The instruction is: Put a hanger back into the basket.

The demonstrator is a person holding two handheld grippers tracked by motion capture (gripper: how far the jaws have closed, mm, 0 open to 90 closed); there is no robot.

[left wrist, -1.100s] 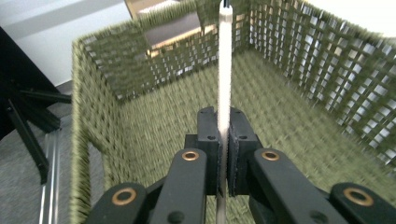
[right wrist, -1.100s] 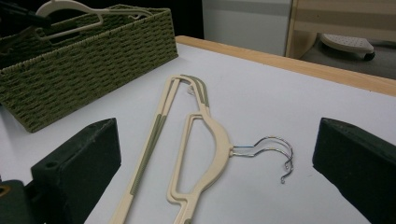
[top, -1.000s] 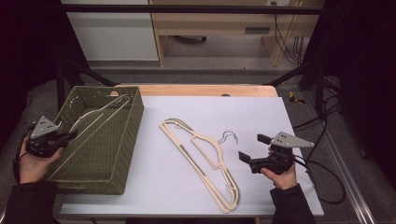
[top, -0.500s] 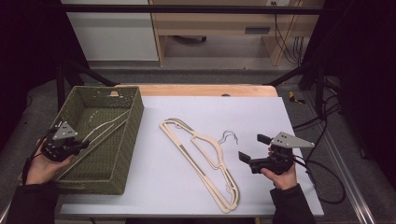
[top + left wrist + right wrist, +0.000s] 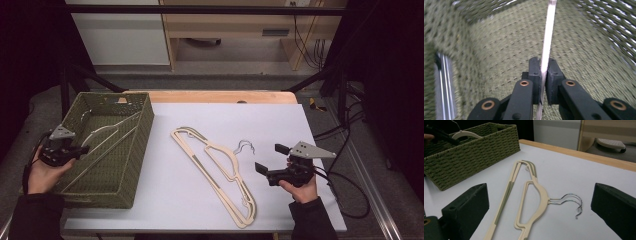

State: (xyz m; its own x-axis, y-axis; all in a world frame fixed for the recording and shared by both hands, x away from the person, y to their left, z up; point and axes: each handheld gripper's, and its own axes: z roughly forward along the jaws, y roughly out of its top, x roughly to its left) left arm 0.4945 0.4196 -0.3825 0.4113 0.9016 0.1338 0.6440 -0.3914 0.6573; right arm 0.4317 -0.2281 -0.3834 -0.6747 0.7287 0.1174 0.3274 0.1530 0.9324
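Woven basket (image 5: 131, 165) wall hides part of the hanger (image 5: 548, 40) the left hand-held gripper (image 5: 544, 72) clamps.

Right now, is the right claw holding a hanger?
No: the right claw hangs open beside the hangers on the table, its jaws wide apart and touching nothing.

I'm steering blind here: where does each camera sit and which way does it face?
High view: above the near edge, facing forward and down on the table; both forearms and hands show.
Left gripper view: on the left gripper, facing into the basket.
Right gripper view: on the right gripper, facing the hangers.
Shared: basket and hangers.
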